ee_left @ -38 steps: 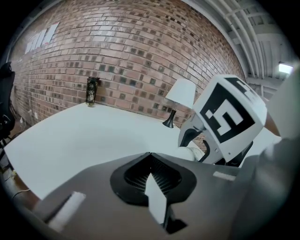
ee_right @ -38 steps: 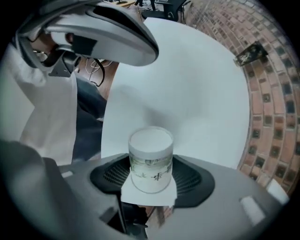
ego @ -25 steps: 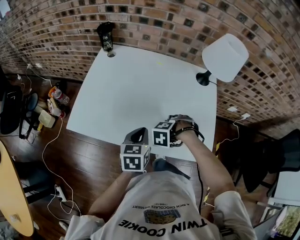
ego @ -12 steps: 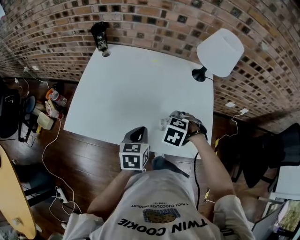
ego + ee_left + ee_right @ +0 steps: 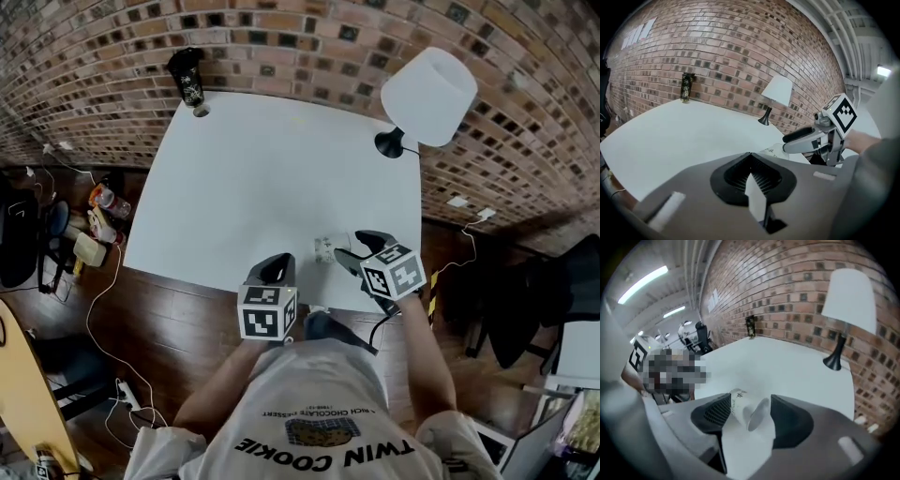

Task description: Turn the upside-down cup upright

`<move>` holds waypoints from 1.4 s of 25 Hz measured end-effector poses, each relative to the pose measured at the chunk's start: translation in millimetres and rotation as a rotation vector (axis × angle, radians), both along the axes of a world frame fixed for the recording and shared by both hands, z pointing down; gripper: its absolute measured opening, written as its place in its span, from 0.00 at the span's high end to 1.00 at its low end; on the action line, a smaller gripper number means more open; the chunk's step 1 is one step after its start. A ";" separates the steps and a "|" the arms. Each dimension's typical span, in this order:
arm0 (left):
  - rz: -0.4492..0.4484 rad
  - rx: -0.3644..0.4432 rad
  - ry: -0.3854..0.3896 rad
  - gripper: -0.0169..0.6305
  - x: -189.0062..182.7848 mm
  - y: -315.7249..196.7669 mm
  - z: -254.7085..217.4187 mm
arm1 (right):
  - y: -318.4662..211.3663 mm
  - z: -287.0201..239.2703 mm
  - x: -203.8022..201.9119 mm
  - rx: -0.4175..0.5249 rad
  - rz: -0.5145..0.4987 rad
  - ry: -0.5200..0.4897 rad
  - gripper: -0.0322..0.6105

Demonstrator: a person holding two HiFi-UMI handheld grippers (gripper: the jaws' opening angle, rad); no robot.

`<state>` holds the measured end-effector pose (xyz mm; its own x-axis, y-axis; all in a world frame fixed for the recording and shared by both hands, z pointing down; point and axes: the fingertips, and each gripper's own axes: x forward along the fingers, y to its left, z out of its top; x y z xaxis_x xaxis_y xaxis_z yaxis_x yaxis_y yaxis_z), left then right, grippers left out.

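Observation:
A small white paper cup with print on its side is near the front right edge of the white table. My right gripper reaches in from the right and is shut on the cup. In the right gripper view the cup sits tilted between the two dark pads, its open mouth turned toward the camera. In the left gripper view the cup shows just under the right gripper's jaw. My left gripper hangs at the table's front edge, left of the cup, shut on nothing, its tips meeting.
A black-stemmed lamp with a white shade stands at the table's far right corner. A dark can stands at the far left corner against the brick wall. Cables and clutter lie on the wooden floor to the left.
My right gripper has swung away from the left gripper to the right and rolled over at the cup. The cup now shows tilted in its jaws. The left gripper has stayed put.

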<state>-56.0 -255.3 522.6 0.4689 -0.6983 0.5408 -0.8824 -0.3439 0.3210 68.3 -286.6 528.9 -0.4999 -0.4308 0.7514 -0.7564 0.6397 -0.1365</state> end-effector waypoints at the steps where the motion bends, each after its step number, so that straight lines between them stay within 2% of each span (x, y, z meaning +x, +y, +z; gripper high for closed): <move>1: 0.001 0.000 -0.001 0.96 0.6 -0.5 -0.4 | 1.1 3.3 5.6 -0.031 0.060 -0.058 0.54; 4: -0.001 -0.001 -0.006 0.96 0.9 -2.5 -0.5 | 5.4 13.4 13.5 -0.138 0.198 -0.270 0.69; 6: -0.003 -0.002 -0.010 0.96 0.4 -2.5 -0.1 | 9.0 18.9 14.6 -0.196 0.245 -0.383 0.75; 8: -0.006 -0.004 -0.011 0.96 -0.4 -1.9 0.8 | 11.2 21.3 13.9 -0.227 0.263 -0.456 0.79; 11: -0.012 -0.011 -0.012 0.96 -1.3 -0.6 2.6 | 10.5 16.7 11.5 -0.225 0.258 -0.527 0.88; 17: -0.021 -0.012 -0.011 0.96 -3.6 1.1 2.4 | 9.9 -6.9 -4.5 -0.189 0.164 -0.564 0.93; 19: -0.024 -0.010 -0.010 0.96 -4.5 1.1 1.8 | 7.1 -17.8 -10.7 -0.151 0.113 -0.511 0.93; 22: -0.029 -0.004 -0.007 0.96 -4.6 0.7 1.4 | 4.9 -27.5 -20.4 -0.103 0.004 -0.351 0.93; 25: -0.029 -0.001 -0.008 0.96 -4.5 1.4 0.9 | 8.1 -25.7 -30.3 -0.080 -0.129 -0.122 0.93; 28: -0.029 0.000 -0.005 0.96 -4.8 3.1 -0.3 | 14.9 -16.1 -36.9 -0.042 -0.303 0.138 0.93; 30: -0.033 0.001 -0.001 0.96 -6.1 3.7 -0.4 | 19.0 -8.4 -40.5 -0.020 -0.407 0.276 0.93; 32: -0.038 0.000 0.000 0.96 -8.0 4.9 0.1 | 23.1 -4.7 -46.1 -0.015 -0.481 0.348 0.93; 35: -0.045 -0.002 0.001 0.96 -10.4 6.8 0.6 | 27.1 -0.6 -52.3 -0.012 -0.558 0.394 0.93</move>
<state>-66.4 -248.5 523.1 0.4375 -0.7177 0.5418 -0.8967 -0.3031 0.3225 15.9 -259.5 528.3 -0.3328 -0.1780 0.9261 -0.3082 0.9486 0.0716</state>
